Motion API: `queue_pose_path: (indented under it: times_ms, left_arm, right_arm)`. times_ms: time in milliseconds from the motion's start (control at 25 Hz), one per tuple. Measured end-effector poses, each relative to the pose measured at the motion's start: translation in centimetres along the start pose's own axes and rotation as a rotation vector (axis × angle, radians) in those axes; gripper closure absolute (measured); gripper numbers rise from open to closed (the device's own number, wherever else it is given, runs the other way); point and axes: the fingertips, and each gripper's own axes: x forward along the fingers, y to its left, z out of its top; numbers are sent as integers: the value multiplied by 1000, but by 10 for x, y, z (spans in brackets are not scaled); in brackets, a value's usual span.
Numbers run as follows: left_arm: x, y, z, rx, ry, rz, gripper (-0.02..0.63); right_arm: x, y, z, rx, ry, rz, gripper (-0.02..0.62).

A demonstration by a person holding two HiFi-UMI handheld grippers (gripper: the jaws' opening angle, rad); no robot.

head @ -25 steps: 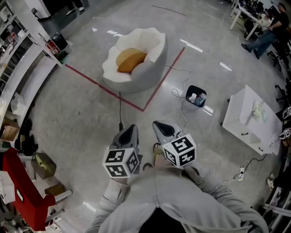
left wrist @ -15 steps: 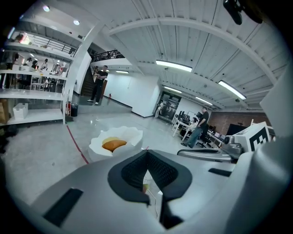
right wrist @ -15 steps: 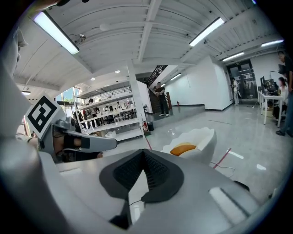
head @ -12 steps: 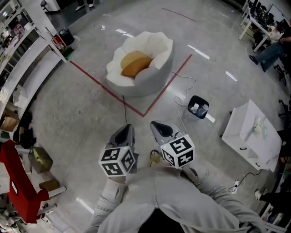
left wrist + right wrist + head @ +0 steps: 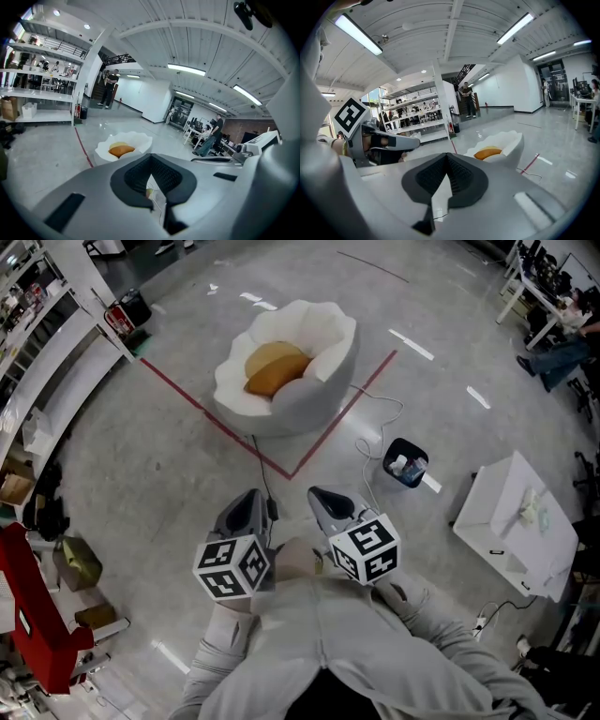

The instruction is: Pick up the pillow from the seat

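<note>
Grey polished concrete floor (image 5: 141, 456), wide and open. A red tape line (image 5: 187, 397) marks a corner on it.

White scalloped, shell-shaped armchair seat (image 5: 336, 343) stands inside that taped corner, well ahead of me.

Flat white table (image 5: 497, 521) is off to the right, well apart from the seat. Not my concern.

Round orange pillow (image 5: 272, 367) lies in the hollow of the seat, leaning toward the back rim, with nothing on top of it.

Small dark bin (image 5: 405, 448) sits on the floor between seat and table. A thin white cable (image 5: 399, 409) trails past it from near the seat's foot.

Left gripper (image 5: 246, 512) and right gripper (image 5: 328, 505) are held side by side close to my operator's body, both aimed toward the seat. In each gripper view the pads are pressed together with nothing between them, and the pillow shows small and far beyond the tips.

Step in hand, as I read it: the approach. No reach has begun.

Next move calls for closing the distance while staying clear of the cable, then spreading the jaws before they meet the pillow. It looks soft and broad, so I judge one gripper at each opposite edge to be the safer hold.
</note>
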Motion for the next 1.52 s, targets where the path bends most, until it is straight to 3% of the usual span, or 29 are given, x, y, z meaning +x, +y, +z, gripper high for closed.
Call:
queue_pose_path:
  times_ms: [640,1520]
  left_arm:
    - [56,36,17,-16,40,58,600]
    - [195,107,96,80,171,22,600]
  right_arm:
    - [47,-38,10,7,44,4,595]
    - [195,-117,90,34,82,-70,595]
